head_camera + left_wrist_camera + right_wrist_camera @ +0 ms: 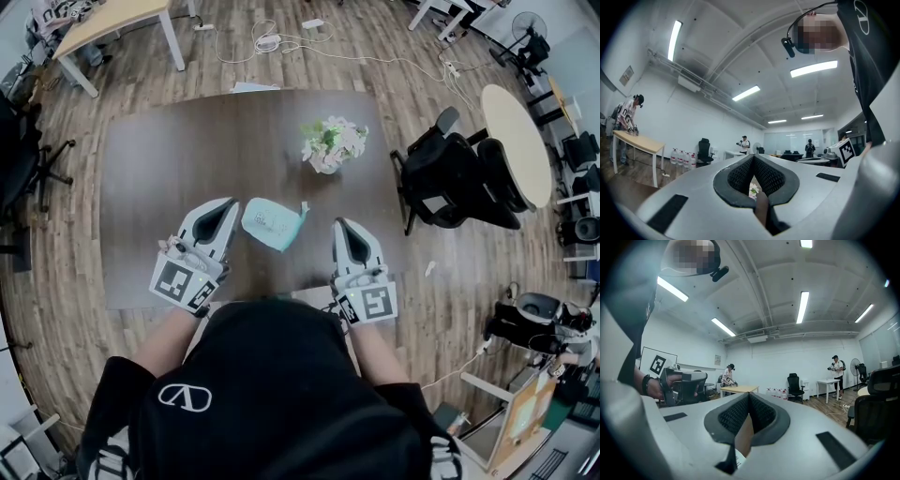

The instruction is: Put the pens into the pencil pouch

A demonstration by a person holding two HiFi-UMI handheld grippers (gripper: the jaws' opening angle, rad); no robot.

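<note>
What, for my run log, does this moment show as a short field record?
left gripper: shut, empty
right gripper: shut, empty
table: dark brown rectangular wooden table
pouch: light teal fabric pencil pouch, lying on the table between the grippers
flowers: small white pot of pale flowers, beyond the pouch
pens: none in view
</note>
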